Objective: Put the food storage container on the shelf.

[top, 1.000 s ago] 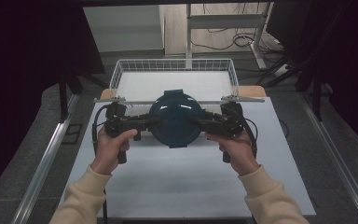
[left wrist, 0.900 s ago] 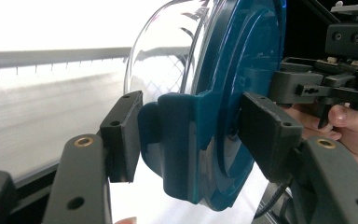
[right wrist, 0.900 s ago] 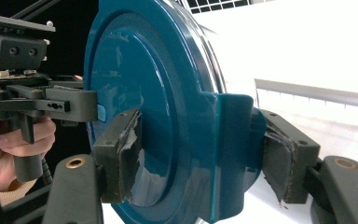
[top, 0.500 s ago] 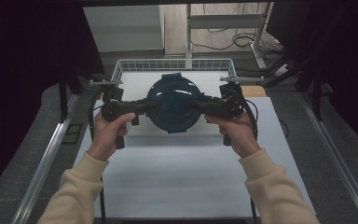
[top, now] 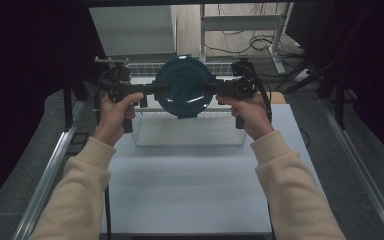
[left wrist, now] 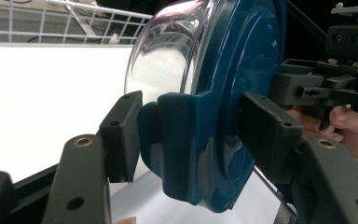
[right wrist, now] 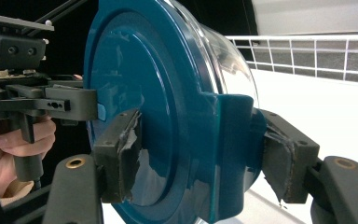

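A round container [top: 184, 86] with a teal lid and a clear bowl hangs in the air over the wire basket [top: 190, 131], its lid facing the high camera. My left gripper [top: 156, 89] is shut on the teal side clasp [left wrist: 182, 140] at the container's left. In the left gripper view its pads [left wrist: 121, 135] press on both faces of that clasp. My right gripper [top: 211, 89] is shut on the opposite clasp [right wrist: 233, 149], with worn pads [right wrist: 119, 154] on either side. Each hand holds its gripper level, pointing inward.
The white wire basket stands at the far end of the pale table [top: 190, 190], right under the container. Metal rails [top: 50, 170] run along both table sides. Dark curtains and a shelf frame [top: 240, 30] with cables stand behind.
Both hands have lifted the container up and away from me, from low over the table to above the wire basket. Neither grip has changed.
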The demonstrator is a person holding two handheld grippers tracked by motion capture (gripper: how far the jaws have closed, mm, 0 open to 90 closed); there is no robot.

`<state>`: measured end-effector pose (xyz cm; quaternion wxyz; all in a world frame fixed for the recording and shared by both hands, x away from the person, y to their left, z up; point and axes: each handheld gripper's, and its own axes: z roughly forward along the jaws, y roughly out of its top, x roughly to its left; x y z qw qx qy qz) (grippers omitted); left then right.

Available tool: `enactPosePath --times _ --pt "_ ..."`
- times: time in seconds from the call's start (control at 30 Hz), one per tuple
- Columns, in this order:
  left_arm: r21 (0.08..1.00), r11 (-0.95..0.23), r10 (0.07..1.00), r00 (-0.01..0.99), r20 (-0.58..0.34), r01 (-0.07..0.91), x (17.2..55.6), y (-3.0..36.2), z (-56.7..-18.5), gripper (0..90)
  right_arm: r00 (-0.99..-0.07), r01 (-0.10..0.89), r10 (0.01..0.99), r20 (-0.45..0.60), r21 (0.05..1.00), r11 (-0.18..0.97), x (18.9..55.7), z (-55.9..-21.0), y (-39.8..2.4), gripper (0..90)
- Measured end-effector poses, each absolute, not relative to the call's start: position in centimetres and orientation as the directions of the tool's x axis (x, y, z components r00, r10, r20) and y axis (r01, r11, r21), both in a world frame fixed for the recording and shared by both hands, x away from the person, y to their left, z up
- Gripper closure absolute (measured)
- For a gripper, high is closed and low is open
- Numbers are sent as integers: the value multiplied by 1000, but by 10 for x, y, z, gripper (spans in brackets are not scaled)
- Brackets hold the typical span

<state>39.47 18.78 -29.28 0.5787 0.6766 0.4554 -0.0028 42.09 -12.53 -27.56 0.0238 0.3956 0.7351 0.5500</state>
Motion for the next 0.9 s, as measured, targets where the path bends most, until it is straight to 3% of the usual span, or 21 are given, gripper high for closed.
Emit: enactPosePath --times 0.9 --pt "668 153 577 483 -659 728 460 180 -321 405 -541 702 643 543 712 -10 480 -302 -133 336"
